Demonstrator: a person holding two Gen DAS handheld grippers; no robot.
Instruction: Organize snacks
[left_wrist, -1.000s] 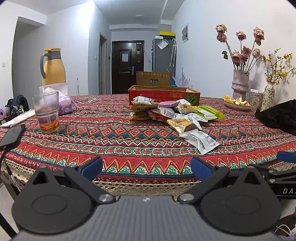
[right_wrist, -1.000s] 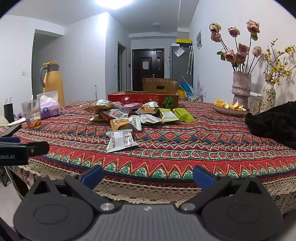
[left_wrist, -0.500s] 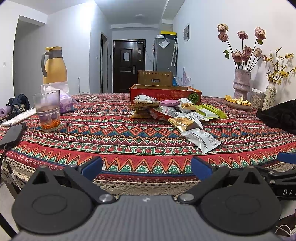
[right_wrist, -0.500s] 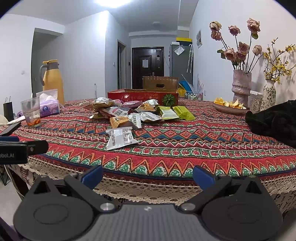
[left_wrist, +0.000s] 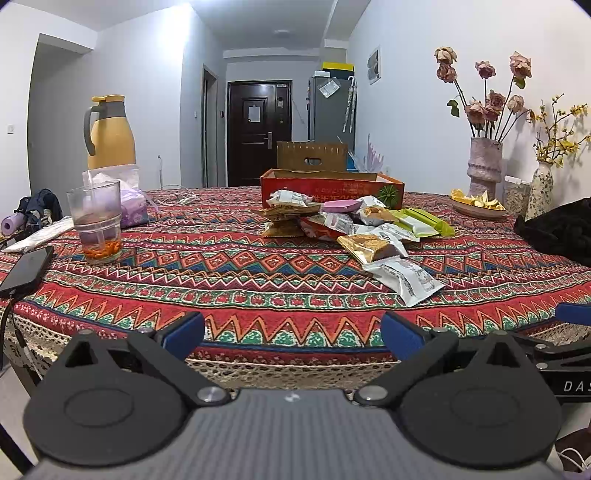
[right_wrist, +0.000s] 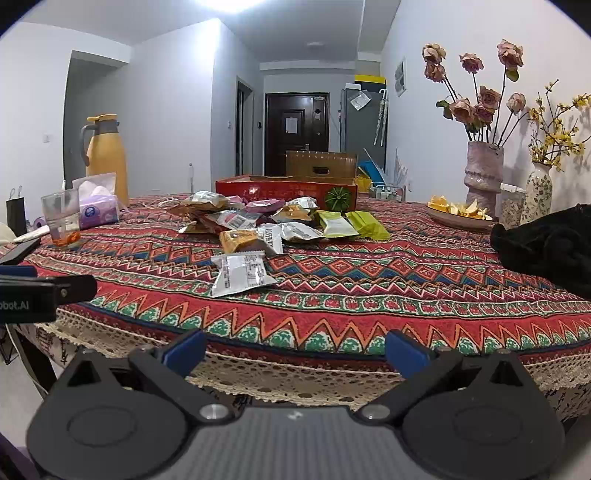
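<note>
A pile of snack packets (left_wrist: 354, 225) (right_wrist: 266, 221) lies mid-table on the patterned cloth. A white packet (left_wrist: 404, 280) (right_wrist: 242, 273) lies nearest me, with a golden one (left_wrist: 369, 245) (right_wrist: 240, 240) behind it and green ones (left_wrist: 424, 221) (right_wrist: 351, 223) to the right. Behind the pile stands a red cardboard box (left_wrist: 332, 186) (right_wrist: 288, 188), open on top. My left gripper (left_wrist: 291, 334) is open at the table's front edge, empty. My right gripper (right_wrist: 295, 350) is also open and empty, just off the edge.
A glass (left_wrist: 96, 221) with orange bits, a tissue pack (left_wrist: 129, 192), a yellow jug (left_wrist: 109, 133) and a phone (left_wrist: 26, 271) sit on the left. Vases with flowers (left_wrist: 484, 170), a bowl of peels (left_wrist: 476, 205) and a black garment (left_wrist: 557, 229) fill the right side.
Both grippers have risen slightly and edged toward the table. Nothing on the table has moved.
</note>
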